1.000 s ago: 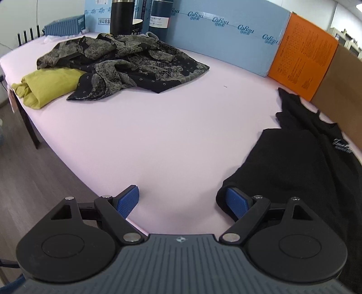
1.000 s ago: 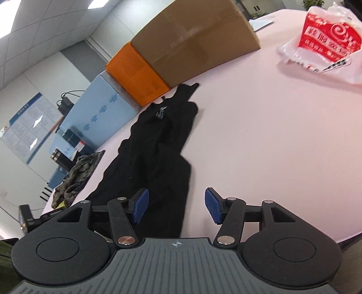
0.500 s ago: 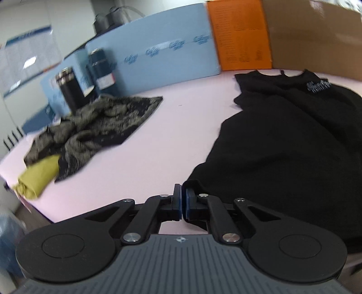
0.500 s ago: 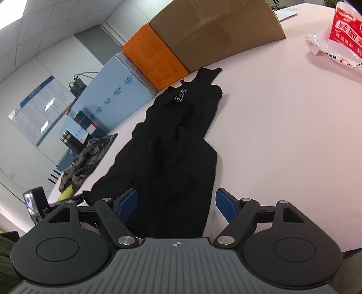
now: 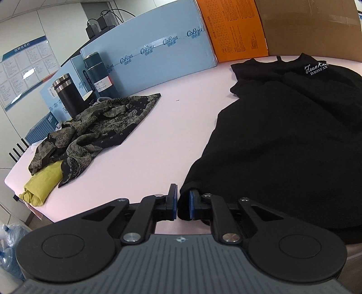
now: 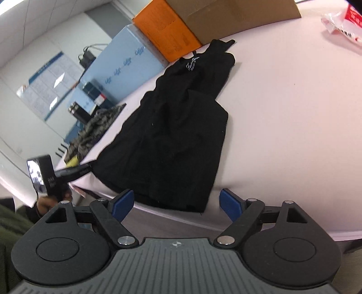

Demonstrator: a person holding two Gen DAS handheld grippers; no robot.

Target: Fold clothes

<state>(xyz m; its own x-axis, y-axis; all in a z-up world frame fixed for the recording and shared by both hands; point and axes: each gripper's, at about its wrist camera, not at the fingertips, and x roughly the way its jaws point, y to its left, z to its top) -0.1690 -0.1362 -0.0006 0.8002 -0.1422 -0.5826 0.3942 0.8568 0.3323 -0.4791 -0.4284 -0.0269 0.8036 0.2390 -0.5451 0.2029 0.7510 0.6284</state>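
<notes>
A black sleeveless garment with white lettering at the neck lies flat on the pink table, neck toward the far boxes. My left gripper is shut on its near left hem corner, black cloth pinched between the blue pads. In the right wrist view the same garment stretches away from me, and the left gripper holds its left corner. My right gripper hovers at the table's front edge, jaws closing. The garment's near right hem lies between the blue pads, which do not press on it.
A crumpled patterned garment and a yellow one lie at the far left beside two dark flasks. Blue, orange and brown boxes line the back. A red-and-white plastic bag lies far right.
The left gripper swung right, rolled, and shut on the black garment's hem corner. The right gripper dropped toward the near hem with its jaws spread wider than a second ago.
</notes>
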